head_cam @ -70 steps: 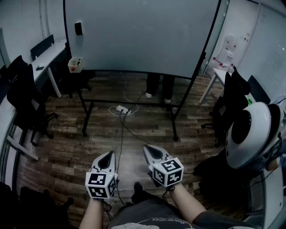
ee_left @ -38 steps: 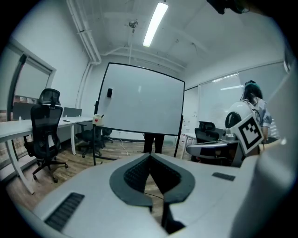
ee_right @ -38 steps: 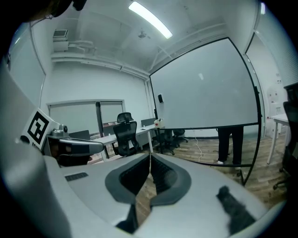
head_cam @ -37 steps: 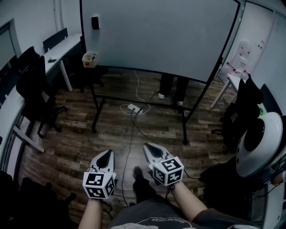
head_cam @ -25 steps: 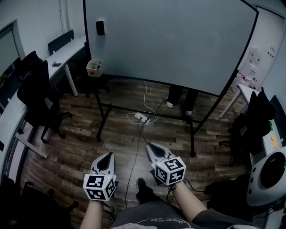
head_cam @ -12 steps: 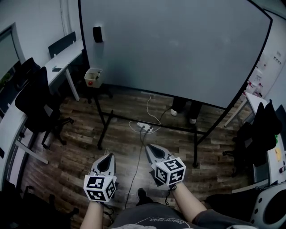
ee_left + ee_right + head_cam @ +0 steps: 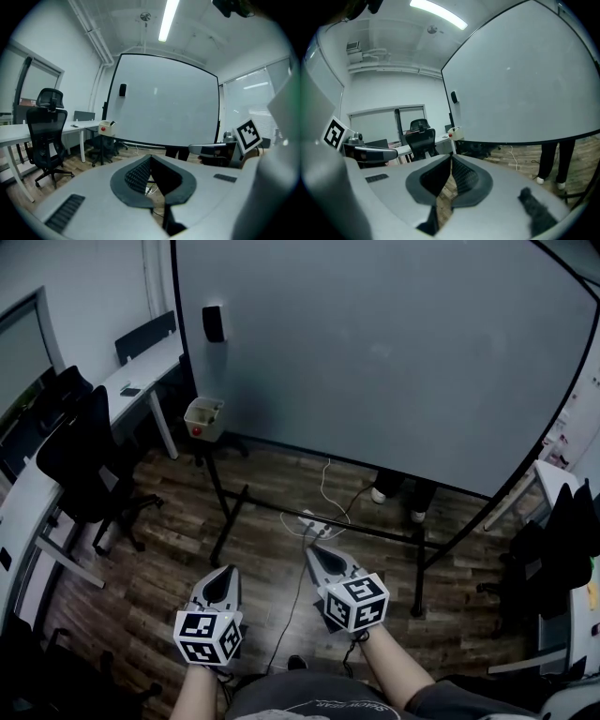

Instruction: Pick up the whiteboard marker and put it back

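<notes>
Wood floor (image 7: 272,521) before the whiteboard (image 7: 375,352) has shrunk as the person nears it, left gripper (image 7: 225,575) and right gripper (image 7: 315,555) both clenched empty, the marker (image 7: 112,123) probably that dark stick in the white box (image 7: 203,418) at the board's left edge.

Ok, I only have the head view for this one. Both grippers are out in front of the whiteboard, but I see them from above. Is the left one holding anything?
Observer: No. In the left gripper view the left gripper is shut, its ribbed pads meeting at the tips, with nothing between the jaws.
Operator: And the right one?
Observer: The right gripper view shows the same. The right gripper is shut and empty, and only wood floor shows through the gap below its pads.
</notes>
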Available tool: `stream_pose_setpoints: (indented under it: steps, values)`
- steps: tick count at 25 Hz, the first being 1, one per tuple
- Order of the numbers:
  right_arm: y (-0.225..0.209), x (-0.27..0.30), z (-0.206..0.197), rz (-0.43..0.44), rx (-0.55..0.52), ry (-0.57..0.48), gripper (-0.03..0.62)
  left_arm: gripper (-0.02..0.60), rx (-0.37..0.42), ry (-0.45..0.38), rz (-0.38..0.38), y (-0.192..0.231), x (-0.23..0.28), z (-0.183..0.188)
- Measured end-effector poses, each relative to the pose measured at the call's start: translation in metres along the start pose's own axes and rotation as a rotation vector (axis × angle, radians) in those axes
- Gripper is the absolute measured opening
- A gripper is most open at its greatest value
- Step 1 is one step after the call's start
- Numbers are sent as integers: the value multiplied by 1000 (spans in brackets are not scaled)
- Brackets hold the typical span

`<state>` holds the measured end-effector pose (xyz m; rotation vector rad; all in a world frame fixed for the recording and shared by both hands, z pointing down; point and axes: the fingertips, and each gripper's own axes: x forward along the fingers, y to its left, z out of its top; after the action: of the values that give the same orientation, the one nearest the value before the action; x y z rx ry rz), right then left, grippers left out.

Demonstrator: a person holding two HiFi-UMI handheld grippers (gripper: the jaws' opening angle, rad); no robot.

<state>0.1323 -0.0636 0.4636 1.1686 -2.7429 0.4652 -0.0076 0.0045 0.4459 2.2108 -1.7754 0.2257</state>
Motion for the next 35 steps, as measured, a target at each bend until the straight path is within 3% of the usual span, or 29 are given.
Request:
stream_pose_setpoints:
  steps: [15, 35]
  values:
    - [-9, 53, -2, 57, 19, 38, 25, 14, -30, 2, 63, 39, 28, 3]
    - [-21, 206, 52, 100, -6, -13, 25, 14, -65, -35, 88, 164, 130, 51]
